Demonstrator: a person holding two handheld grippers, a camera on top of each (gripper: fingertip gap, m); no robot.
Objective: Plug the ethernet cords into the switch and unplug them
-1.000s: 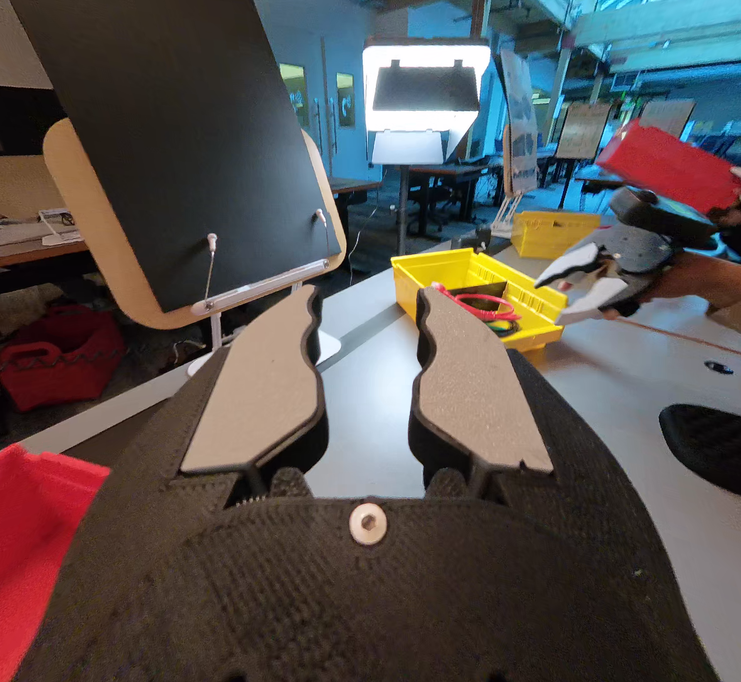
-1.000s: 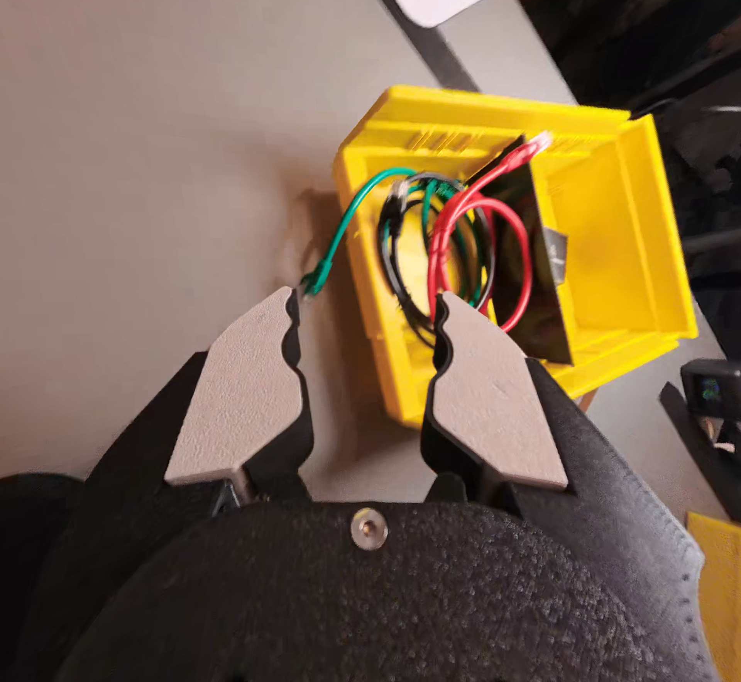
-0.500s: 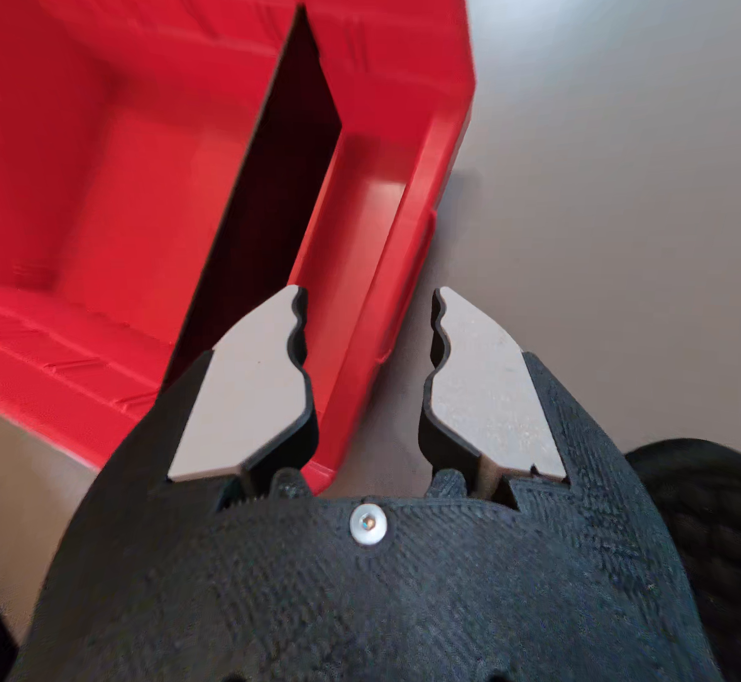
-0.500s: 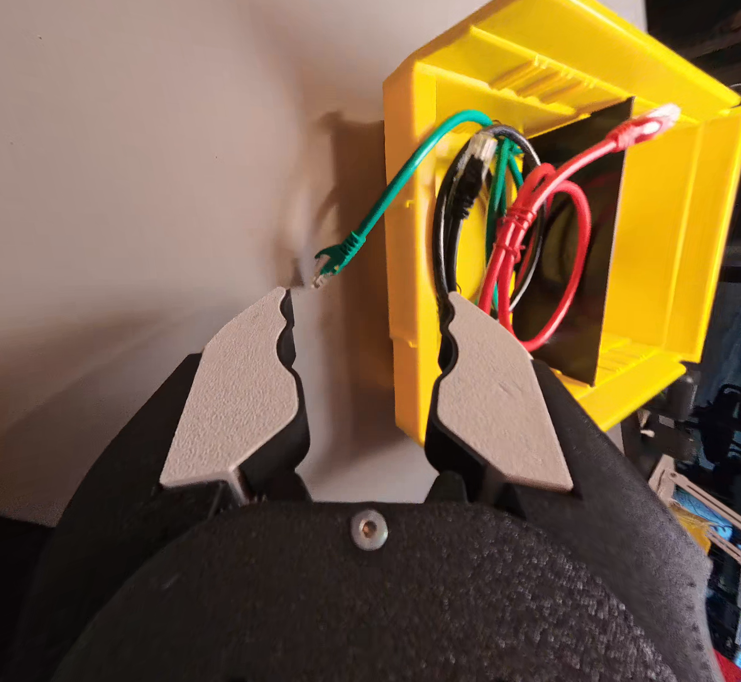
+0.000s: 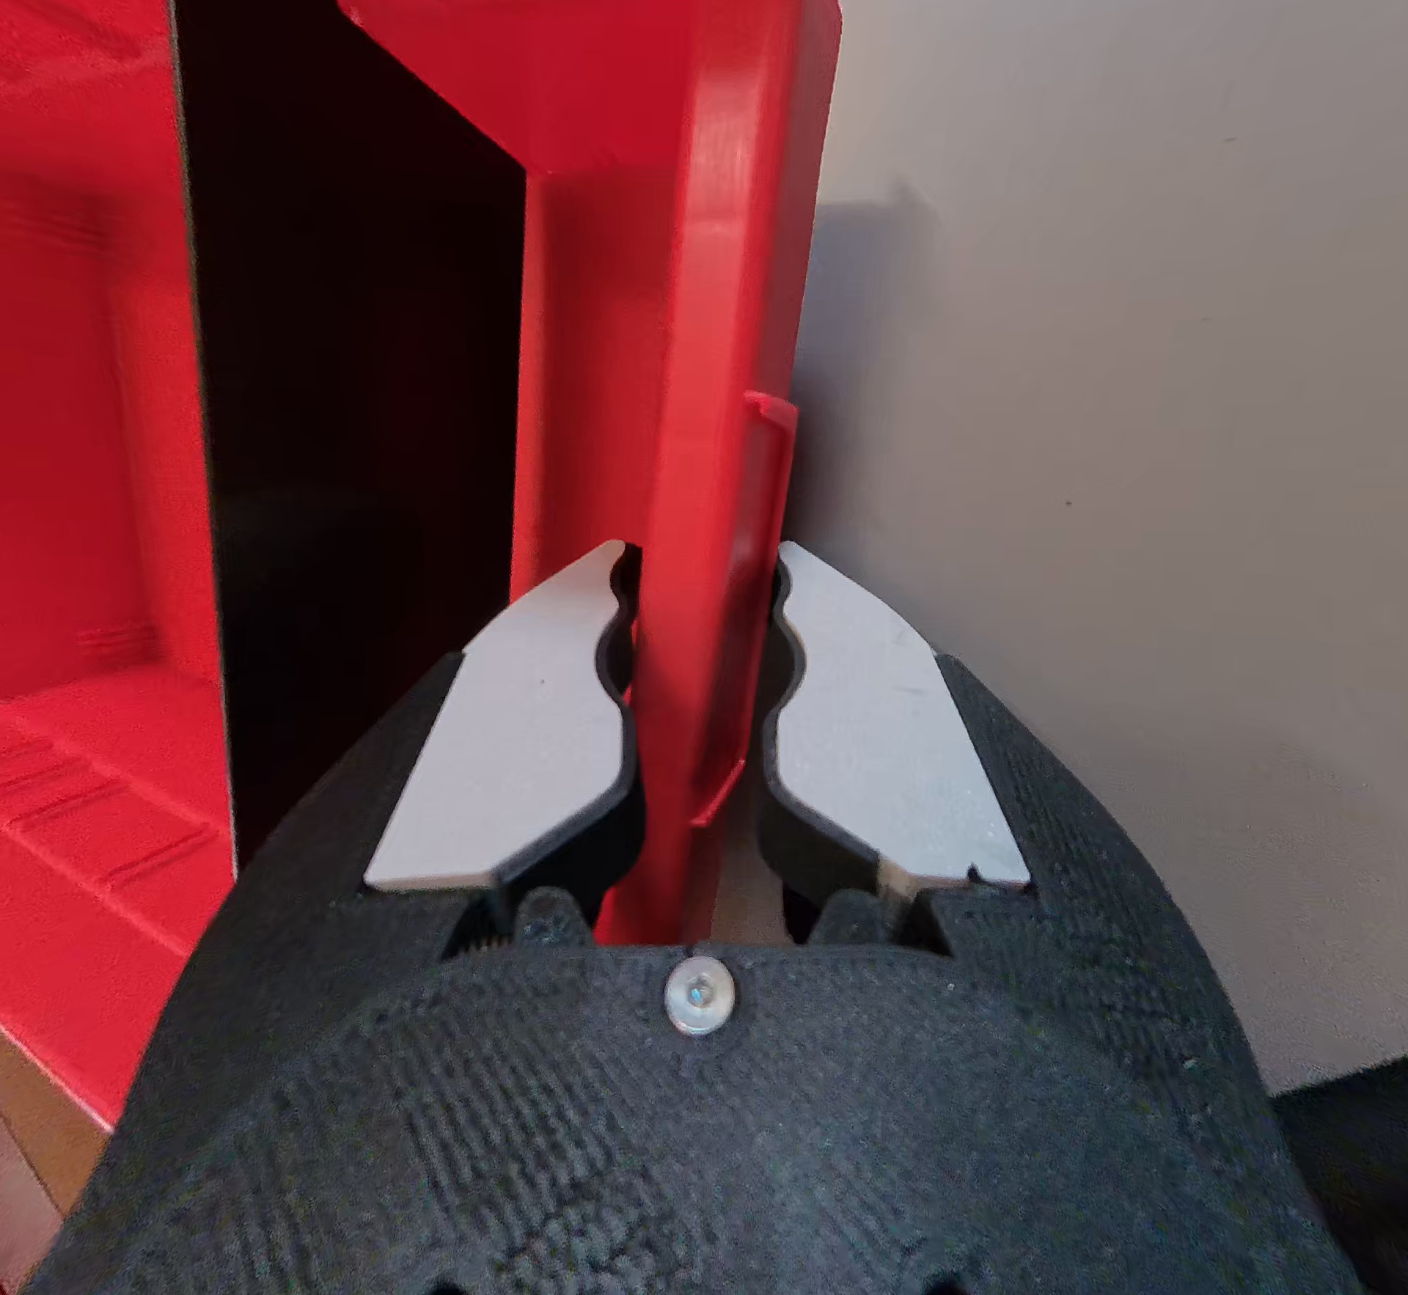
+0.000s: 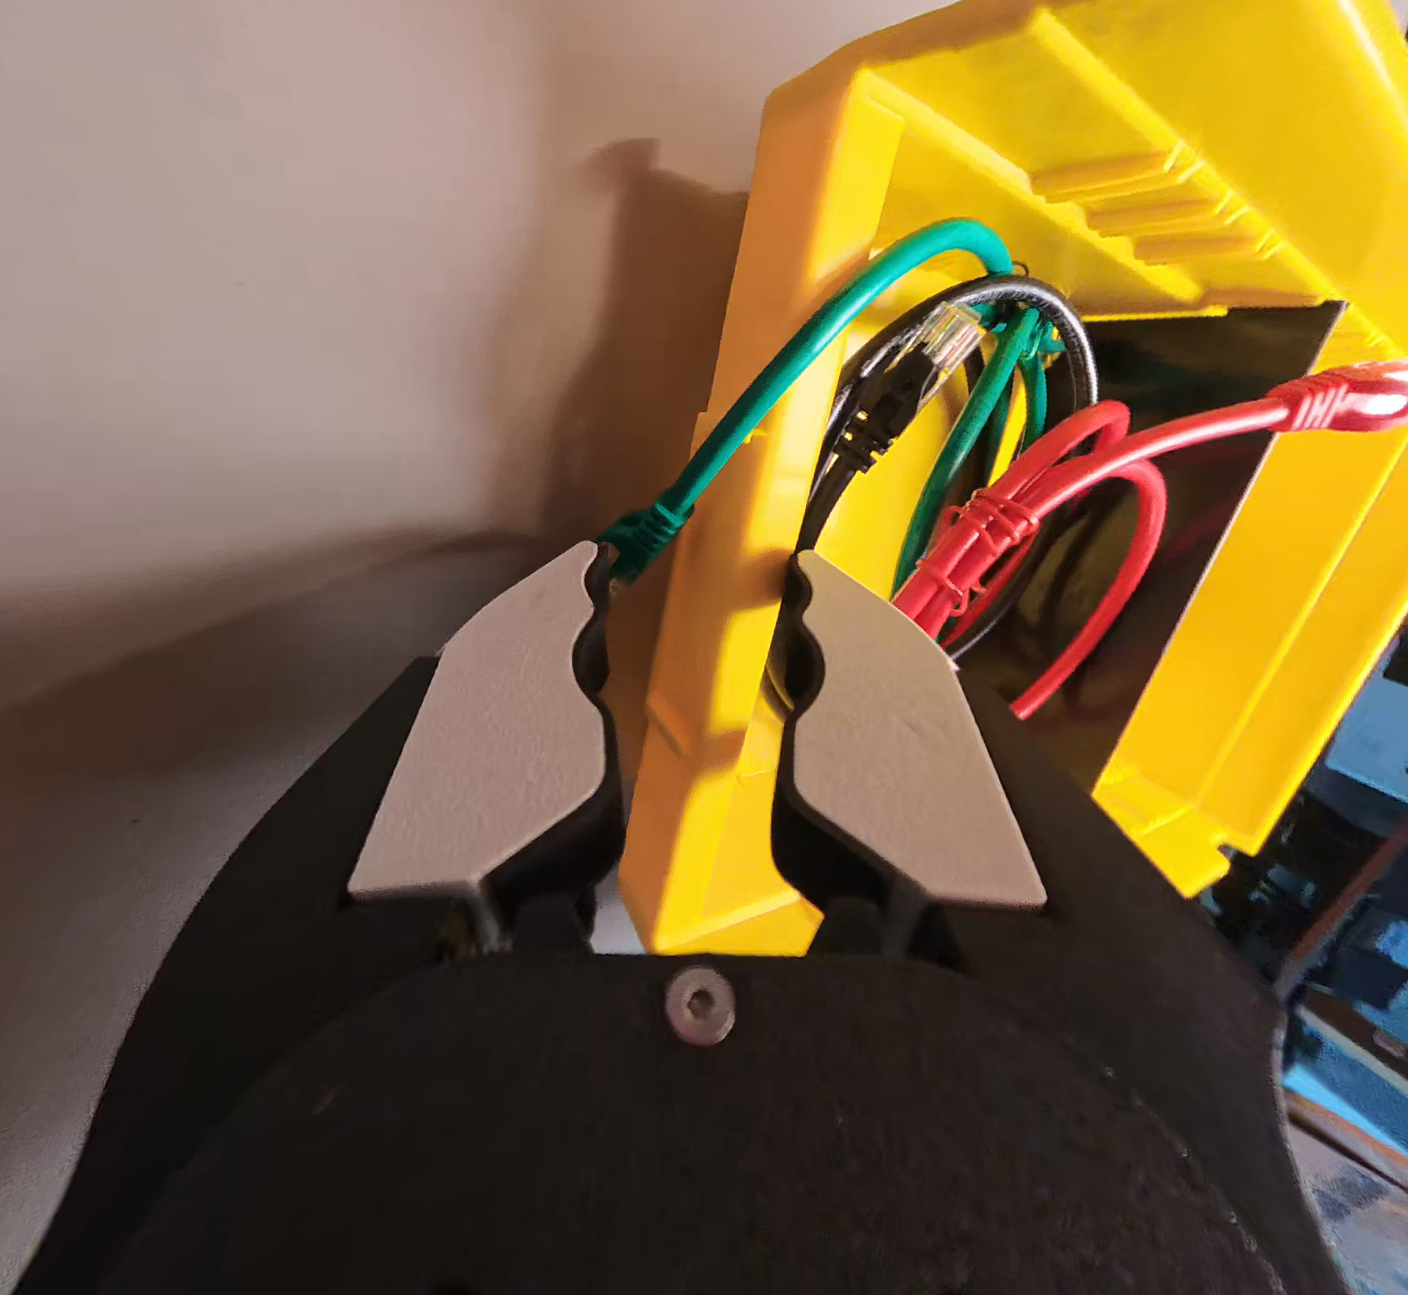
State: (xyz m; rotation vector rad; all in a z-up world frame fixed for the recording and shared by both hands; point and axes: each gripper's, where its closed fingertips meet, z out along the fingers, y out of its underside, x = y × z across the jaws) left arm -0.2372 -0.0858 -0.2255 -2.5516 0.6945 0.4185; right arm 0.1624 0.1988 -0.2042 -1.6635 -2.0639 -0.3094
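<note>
Yellow plastic bin's (image 6: 1257, 496) wall is sitting between the right gripper (image 6: 697, 573), apparently clamped; left gripper (image 5: 701, 557) is likewise straddling the red plastic bin's (image 5: 609, 116) wall.

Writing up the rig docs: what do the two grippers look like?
Both match. Left gripper and right gripper each have a black, rough-textured printed body, one silver hex screw at centre, and two flat grey fingers with wavy black inner edges. No cables, markings or sleeves visible.
</note>
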